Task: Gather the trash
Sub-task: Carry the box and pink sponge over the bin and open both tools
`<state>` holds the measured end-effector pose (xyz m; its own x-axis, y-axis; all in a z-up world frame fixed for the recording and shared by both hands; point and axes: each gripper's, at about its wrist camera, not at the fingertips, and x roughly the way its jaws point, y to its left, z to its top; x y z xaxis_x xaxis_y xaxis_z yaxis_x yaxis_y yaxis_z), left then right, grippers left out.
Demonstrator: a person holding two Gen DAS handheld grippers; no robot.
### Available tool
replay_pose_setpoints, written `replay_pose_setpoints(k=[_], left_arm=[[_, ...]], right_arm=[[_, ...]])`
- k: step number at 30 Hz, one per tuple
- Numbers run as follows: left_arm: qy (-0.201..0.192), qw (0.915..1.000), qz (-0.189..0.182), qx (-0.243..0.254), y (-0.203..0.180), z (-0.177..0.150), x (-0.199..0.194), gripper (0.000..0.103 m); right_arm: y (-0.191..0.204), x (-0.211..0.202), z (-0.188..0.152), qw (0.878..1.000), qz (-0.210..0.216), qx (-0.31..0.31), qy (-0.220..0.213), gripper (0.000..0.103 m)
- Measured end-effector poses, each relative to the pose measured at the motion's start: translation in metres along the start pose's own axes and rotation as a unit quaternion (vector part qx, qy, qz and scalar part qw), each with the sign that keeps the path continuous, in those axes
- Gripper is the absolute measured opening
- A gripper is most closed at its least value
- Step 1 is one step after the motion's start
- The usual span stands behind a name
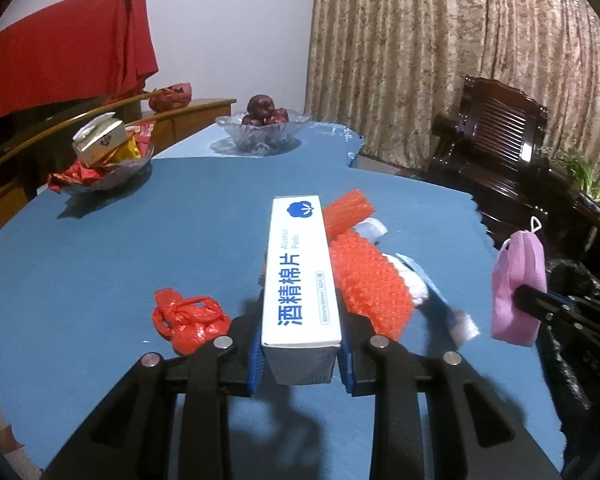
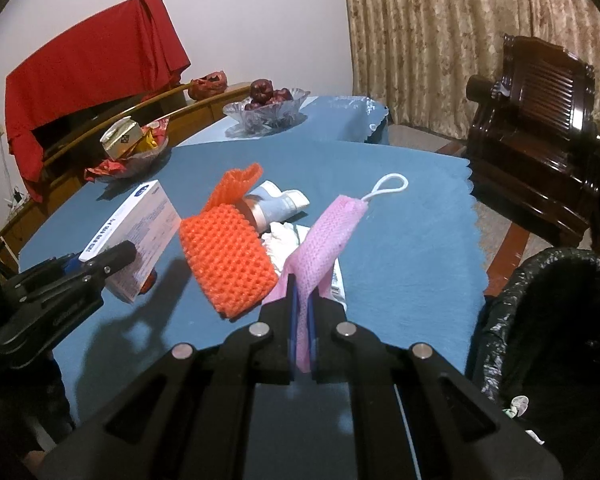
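My left gripper (image 1: pixel 301 354) is shut on a white alcohol-pads box (image 1: pixel 300 272) and holds it above the blue table; the box also shows in the right wrist view (image 2: pixel 134 232). My right gripper (image 2: pixel 302 334) is shut on a pink face mask (image 2: pixel 326 236), also visible in the left wrist view (image 1: pixel 518 288). On the table lie an orange foam net (image 2: pixel 230 256), a crumpled red plastic bag (image 1: pixel 188 320), a tube (image 2: pixel 276 204) and white tissue (image 2: pixel 282 244). A bin lined with a black bag (image 2: pixel 548 320) stands at the table's right edge.
A glass bowl of red fruit (image 1: pixel 266 124) and a dish of snack packets (image 1: pixel 104 160) stand at the far side of the blue tablecloth (image 1: pixel 140 240). A dark wooden chair (image 2: pixel 540 120) stands at right before the curtain. A red cloth (image 2: pixel 92 64) covers furniture at left.
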<state>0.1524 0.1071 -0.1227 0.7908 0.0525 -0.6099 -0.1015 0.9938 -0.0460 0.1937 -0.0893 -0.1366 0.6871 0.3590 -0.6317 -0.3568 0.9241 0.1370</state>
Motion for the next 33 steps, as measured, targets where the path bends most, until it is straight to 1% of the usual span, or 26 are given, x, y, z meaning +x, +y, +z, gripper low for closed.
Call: replay_pose_setpoints(k=[6,10,16,25,33], left_arm=[[-0.015,0.9996,-0.019,0.014,-0.02,0.002,-0.023,0.029],[-0.033,0.9988,-0.029,0.023,-0.032,0.003,-0.041,0.029],[-0.041,0.9968,-0.056,0.039,-0.055,0.005,-0.059,0.029],[-0.04,0.9918,-0.103,0.065,-0.095,0.002,-0.069,0.029],[-0.043,0.9832,-0.148,0.098,-0.144,0.003,-0.07,0.029]], right_arm=[[-0.005,-0.026,0.0,1.0,-0.003,0.002,-0.013,0.004],[-0.01,-0.044,0.0,1.0,-0.006,0.005,-0.024,0.004],[-0.018,-0.067,-0.003,0.999,-0.017,0.009,-0.035,0.004],[-0.045,-0.103,-0.013,0.997,-0.044,0.029,-0.05,0.004],[-0.083,-0.132,-0.027,0.993,-0.087,0.053,-0.058,0.004]])
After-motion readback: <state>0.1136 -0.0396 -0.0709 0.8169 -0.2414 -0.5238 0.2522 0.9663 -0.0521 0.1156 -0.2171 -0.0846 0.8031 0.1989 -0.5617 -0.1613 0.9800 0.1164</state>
